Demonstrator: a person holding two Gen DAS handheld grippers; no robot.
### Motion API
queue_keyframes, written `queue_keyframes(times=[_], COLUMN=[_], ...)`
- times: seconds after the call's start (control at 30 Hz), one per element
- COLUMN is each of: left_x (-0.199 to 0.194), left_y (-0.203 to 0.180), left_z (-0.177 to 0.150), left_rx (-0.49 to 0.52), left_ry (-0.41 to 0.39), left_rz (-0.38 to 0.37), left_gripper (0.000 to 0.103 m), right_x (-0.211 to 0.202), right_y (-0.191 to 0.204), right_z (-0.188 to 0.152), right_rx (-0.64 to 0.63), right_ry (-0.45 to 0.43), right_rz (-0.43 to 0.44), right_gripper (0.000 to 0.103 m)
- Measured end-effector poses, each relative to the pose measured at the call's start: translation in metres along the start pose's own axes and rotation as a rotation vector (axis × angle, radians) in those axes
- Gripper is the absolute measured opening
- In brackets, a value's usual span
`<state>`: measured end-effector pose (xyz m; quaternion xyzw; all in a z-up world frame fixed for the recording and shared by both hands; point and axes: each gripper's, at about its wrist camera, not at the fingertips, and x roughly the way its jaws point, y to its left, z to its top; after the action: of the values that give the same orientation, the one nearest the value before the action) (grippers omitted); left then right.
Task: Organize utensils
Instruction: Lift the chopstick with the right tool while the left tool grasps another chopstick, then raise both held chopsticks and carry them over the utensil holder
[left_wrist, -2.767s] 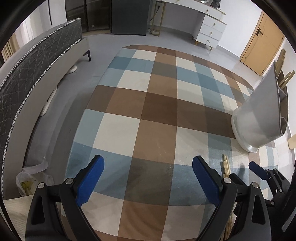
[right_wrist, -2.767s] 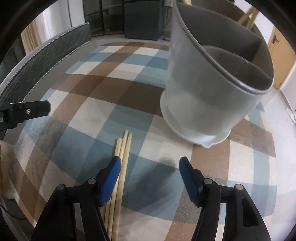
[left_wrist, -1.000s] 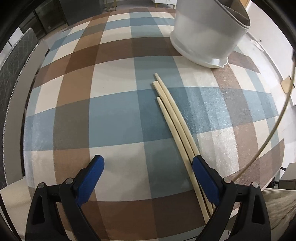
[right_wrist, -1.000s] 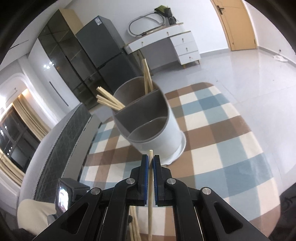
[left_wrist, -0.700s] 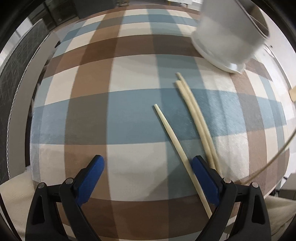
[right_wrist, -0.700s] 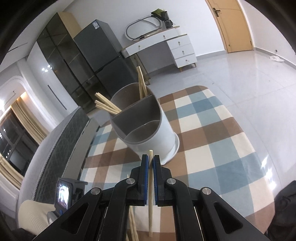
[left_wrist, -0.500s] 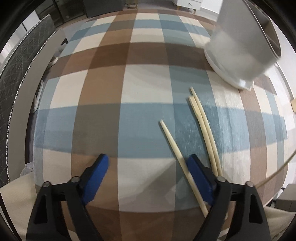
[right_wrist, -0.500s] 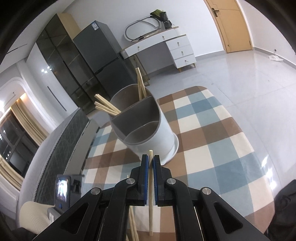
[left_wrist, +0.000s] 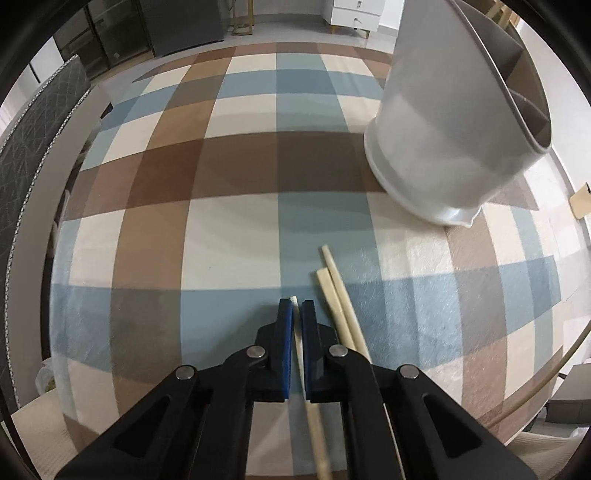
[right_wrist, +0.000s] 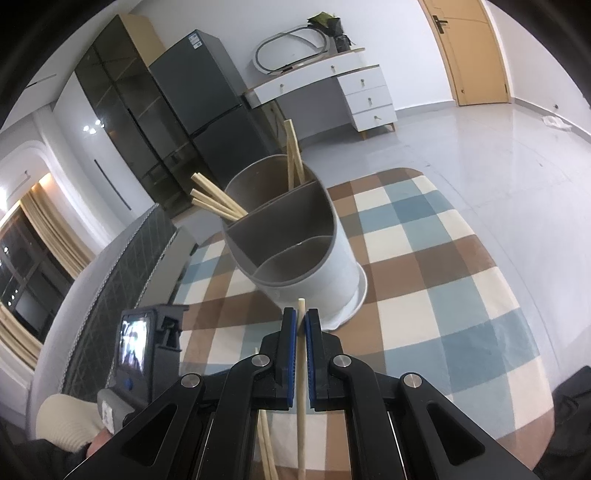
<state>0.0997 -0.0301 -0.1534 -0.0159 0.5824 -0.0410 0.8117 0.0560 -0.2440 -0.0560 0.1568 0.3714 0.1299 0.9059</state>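
Looking at both wrist views, each gripper has one chopstick clamped. The left gripper (left_wrist: 296, 308) points steeply down at the checked cloth (left_wrist: 229, 236) on the bench, its blue fingers (left_wrist: 285, 332) pinched on a pale chopstick (left_wrist: 300, 343) whose tip pokes out just past them. Two more chopsticks (left_wrist: 338, 295) lie side by side on the cloth just to the right of those fingers, touching each other, tips aimed toward the holder (left_wrist: 443, 122). That holder is a grey round pot with dividers, standing near the loose sticks but apart from them. The right gripper (right_wrist: 301, 321) is clenched too, gripping its own chopstick (right_wrist: 301, 354), which runs up between the fingers with its tip showing in front of the holder's base. From that view the holder's back compartments already hold several chopsticks (right_wrist: 218, 201) leaning out left and a couple (right_wrist: 293, 155) standing nearly upright; the front compartment looks bare inside. The left gripper's body and a cream sleeve (right_wrist: 66, 421) show at lower left.
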Motion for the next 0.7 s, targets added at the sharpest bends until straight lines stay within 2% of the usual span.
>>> queue_keyframes(times=[0.13,0.23,0.33,0.4,0.47,0.53,0.57,0.6,0.7], left_x=[-0.016,-0.046,-0.069,-0.073,-0.068,-0.055,-0.043,-0.037,-0.037], left_y=[0.015,0.009,0.01,0.013,0.017,0.022,0.023,0.025,0.019], left_z=[-0.002,0.006,0.004,0.002,-0.001,-0.007,-0.004,-0.007,-0.019], left_rx=[-0.055,-0.058,-0.052,-0.051,-0.061,-0.065,-0.059,-0.06,-0.03], left_ry=[-0.074,-0.163,-0.213,-0.187,-0.134,-0.069,-0.037,-0.028,-0.029], left_rz=[-0.043,-0.081,-0.119,-0.148,-0.139,-0.136,-0.125,-0.122,-0.098], left_gripper=[0.0,0.0,0.0,0.0,0.0,0.013,0.031,0.041,0.045], right_x=[-0.001,-0.006,-0.017,-0.024,-0.031,-0.035,-0.037,-0.037,-0.037], right_y=[0.009,0.016,0.023,0.026,0.028,0.028,0.027,0.026,0.027], right_z=[-0.002,-0.005,-0.011,-0.014,-0.018,-0.021,-0.022,-0.023,-0.023], right_rx=[-0.027,-0.046,-0.063,-0.069,-0.073,-0.065,-0.056,-0.05,-0.064], right_ry=[-0.002,-0.017,-0.033,-0.04,-0.052,-0.059,-0.06,-0.058,-0.059], right_rz=[-0.006,-0.007,-0.006,-0.007,-0.006,-0.005,-0.003,0.0,0.0], right_gripper=[0.004,0.004,0.004,0.004,0.004,0.004,0.004,0.004,0.004])
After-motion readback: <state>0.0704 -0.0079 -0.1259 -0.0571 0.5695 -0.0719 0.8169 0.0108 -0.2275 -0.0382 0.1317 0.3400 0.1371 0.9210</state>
